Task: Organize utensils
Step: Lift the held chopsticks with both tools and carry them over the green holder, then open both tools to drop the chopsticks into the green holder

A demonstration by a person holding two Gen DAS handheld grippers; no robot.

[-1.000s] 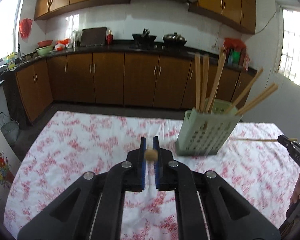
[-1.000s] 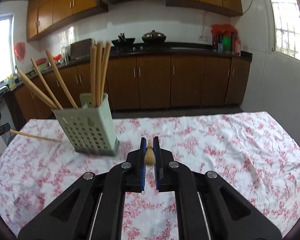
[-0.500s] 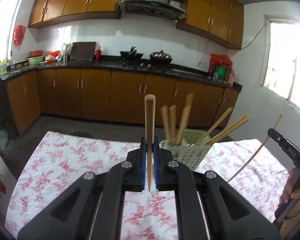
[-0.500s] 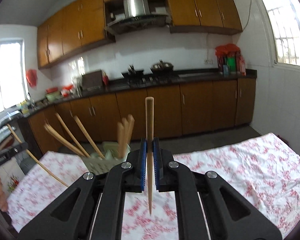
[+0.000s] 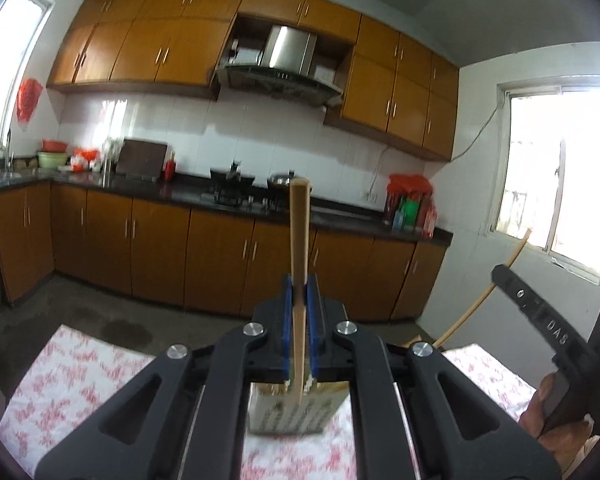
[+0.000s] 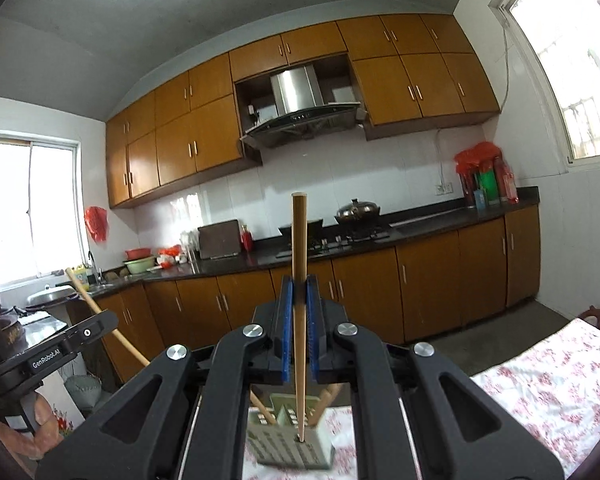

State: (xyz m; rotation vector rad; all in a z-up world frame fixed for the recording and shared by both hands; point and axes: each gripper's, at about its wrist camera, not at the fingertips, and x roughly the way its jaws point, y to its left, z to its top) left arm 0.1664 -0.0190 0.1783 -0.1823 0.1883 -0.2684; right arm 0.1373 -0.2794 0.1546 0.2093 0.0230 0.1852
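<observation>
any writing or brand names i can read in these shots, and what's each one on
"GenRobot.AI": white print on the side of the left tongs, seen at the left edge of the right wrist view.
"DAS": white letters on the body of the right tongs, at the right edge of the left wrist view.
Labels on the bottles on the counter: too small to read.

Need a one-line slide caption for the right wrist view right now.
Right gripper clamps an upright chopstick above the green utensil basket on the floral tablecloth.

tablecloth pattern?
White tablecloth with a red-pink floral print; clearest in the right wrist view.
</observation>
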